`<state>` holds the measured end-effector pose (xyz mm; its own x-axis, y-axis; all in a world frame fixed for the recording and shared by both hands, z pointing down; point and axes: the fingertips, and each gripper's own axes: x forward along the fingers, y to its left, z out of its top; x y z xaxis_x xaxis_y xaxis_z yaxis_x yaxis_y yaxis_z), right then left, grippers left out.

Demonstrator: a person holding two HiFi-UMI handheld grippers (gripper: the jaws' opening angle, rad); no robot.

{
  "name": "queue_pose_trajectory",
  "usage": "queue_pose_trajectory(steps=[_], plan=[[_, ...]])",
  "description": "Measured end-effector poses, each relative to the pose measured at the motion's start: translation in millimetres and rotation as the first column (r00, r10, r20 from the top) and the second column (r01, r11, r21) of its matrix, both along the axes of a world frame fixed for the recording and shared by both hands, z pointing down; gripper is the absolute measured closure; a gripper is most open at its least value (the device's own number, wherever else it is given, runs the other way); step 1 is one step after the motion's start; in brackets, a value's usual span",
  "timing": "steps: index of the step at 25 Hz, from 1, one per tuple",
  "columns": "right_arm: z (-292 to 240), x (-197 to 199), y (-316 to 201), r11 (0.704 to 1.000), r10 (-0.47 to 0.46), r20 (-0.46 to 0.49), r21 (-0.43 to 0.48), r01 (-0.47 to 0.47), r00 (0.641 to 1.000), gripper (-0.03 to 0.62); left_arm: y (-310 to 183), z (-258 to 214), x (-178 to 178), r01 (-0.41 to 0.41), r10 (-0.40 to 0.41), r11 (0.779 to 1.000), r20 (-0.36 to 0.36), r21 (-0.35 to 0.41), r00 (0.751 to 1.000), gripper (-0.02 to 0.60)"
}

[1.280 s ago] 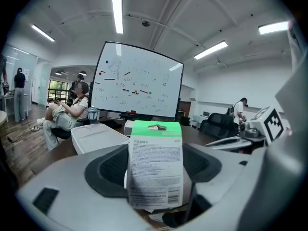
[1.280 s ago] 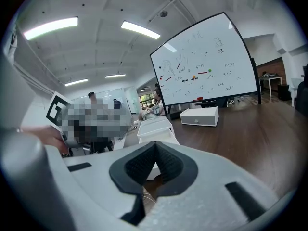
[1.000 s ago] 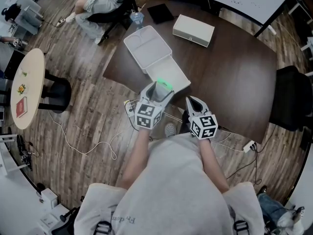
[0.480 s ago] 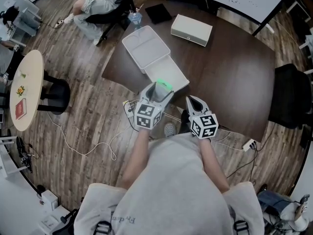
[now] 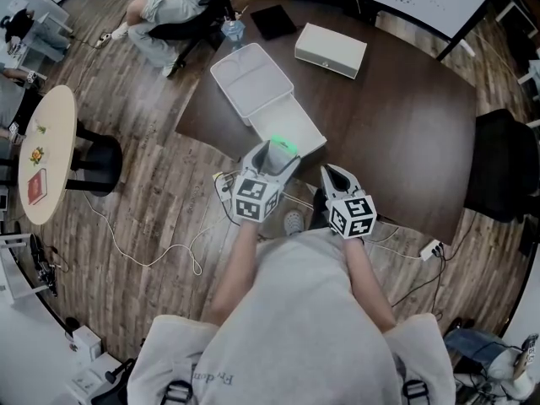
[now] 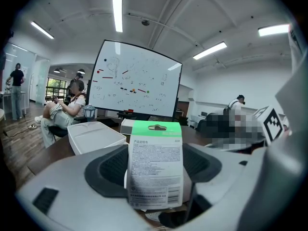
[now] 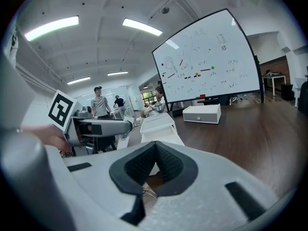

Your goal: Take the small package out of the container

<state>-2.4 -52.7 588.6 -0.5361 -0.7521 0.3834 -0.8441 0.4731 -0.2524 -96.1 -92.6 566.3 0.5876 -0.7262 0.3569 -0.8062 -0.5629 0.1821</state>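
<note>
- Left gripper (image 5: pixel 272 157), jaws closed on the small package (image 6: pixel 155 163); dark pads pressed against both of its faces.
- Package upright between the jaws: white card printed with small text, green header with a hang slot standing clear above the pads, lower edge down in the throat of the jaws.
- Seen from the head view, green header just ahead of the left jaw tips, at the near end of the open white container (image 5: pixel 291 123).
- From the left gripper view, container beyond the jaws and off to their left, lid laid flat on the dark wooden table (image 5: pixel 396 125).
- Right gripper (image 7: pixel 155 163), jaws fully closed, pads meeting with nothing between them.
- Right gripper beside the left one and apart from it, tips over the table's near edge; the left gripper's marker cube visible to the left of the right jaws.
- Second white box (image 5: pixel 331 51) well beyond both pairs of jaws, shut, on the far side of the table.
- Whiteboard (image 6: pixel 137 83) far ahead of the jaws, behind the table.
</note>
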Motion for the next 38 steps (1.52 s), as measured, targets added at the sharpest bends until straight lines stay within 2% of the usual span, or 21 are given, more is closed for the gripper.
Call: queue_pose_trajectory(steps=[38], plan=[[3,14,2,0.999,0.031,0.007,-0.007,-0.031,0.999,0.597,-4,1,8,-0.005,0.005,1.000,-0.003,-0.002,1.000,0.241]])
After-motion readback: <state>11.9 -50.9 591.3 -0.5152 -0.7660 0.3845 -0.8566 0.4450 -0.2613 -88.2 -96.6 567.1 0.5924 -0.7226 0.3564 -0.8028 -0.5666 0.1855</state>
